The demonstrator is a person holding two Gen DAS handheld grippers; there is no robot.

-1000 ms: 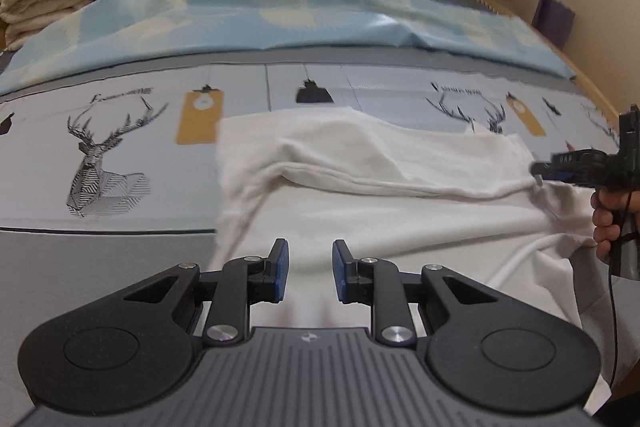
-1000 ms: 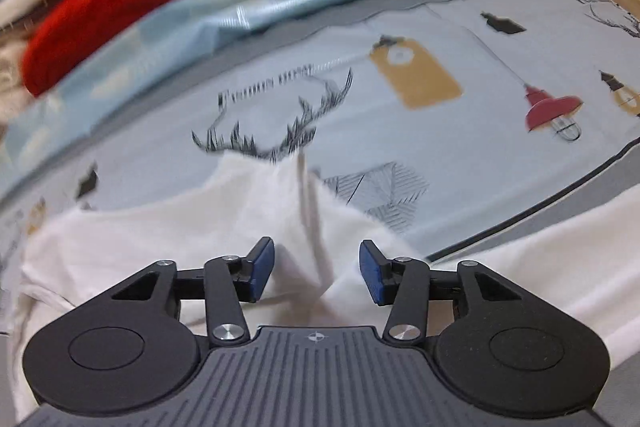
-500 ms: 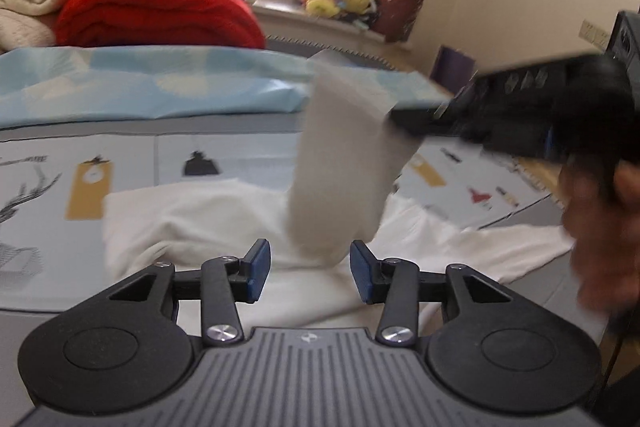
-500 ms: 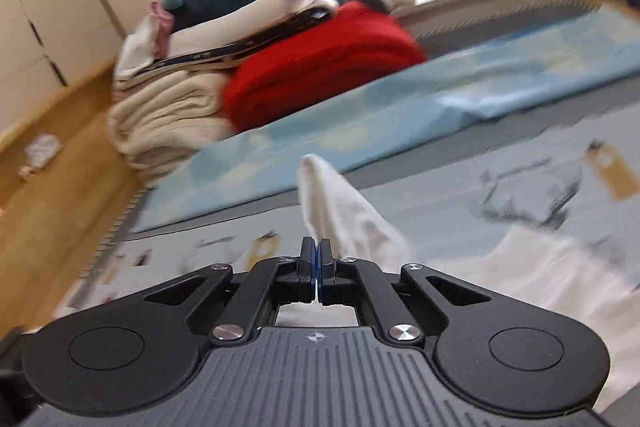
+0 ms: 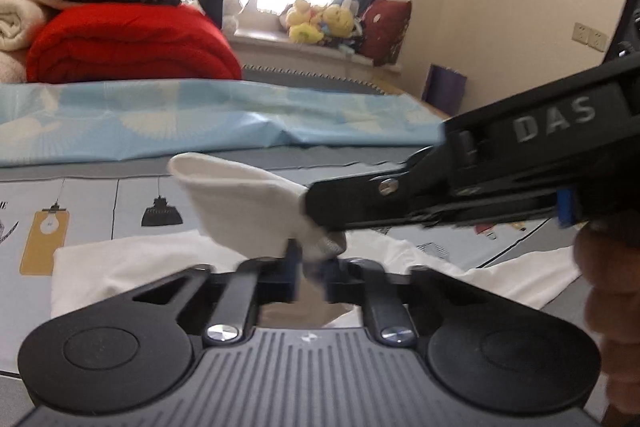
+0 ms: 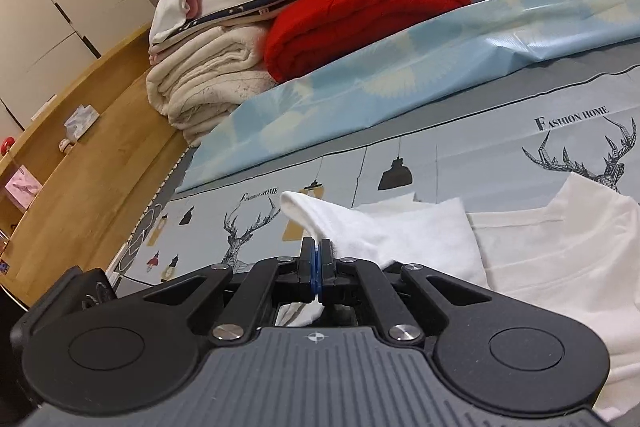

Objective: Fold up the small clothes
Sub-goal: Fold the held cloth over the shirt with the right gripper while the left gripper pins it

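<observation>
A white garment (image 5: 120,267) lies spread on the printed bedspread (image 5: 80,195), and one end of it (image 5: 240,203) is lifted off the bed. My right gripper (image 6: 318,267) is shut on that lifted fold (image 6: 360,231). In the left wrist view it reaches in from the right (image 5: 316,205), with a hand (image 5: 608,287) behind it. My left gripper (image 5: 310,269) sits just under the right gripper's tip. Its jaws are closing, with the same white cloth pinched between its blurred fingers. The rest of the garment (image 6: 560,255) lies flat to the right.
A light-blue sheet (image 5: 200,115) crosses the bed behind the garment. Behind it are a red blanket (image 5: 128,47) and a stack of folded cream blankets (image 6: 200,83). Plush toys (image 5: 320,23) sit on the windowsill. Wooden boards (image 6: 100,155) border the bed on the left.
The right gripper shut on the garment's end and raised it off the bed. The left gripper swung right to that raised cloth, and its jaws went from wide apart to pinching it.
</observation>
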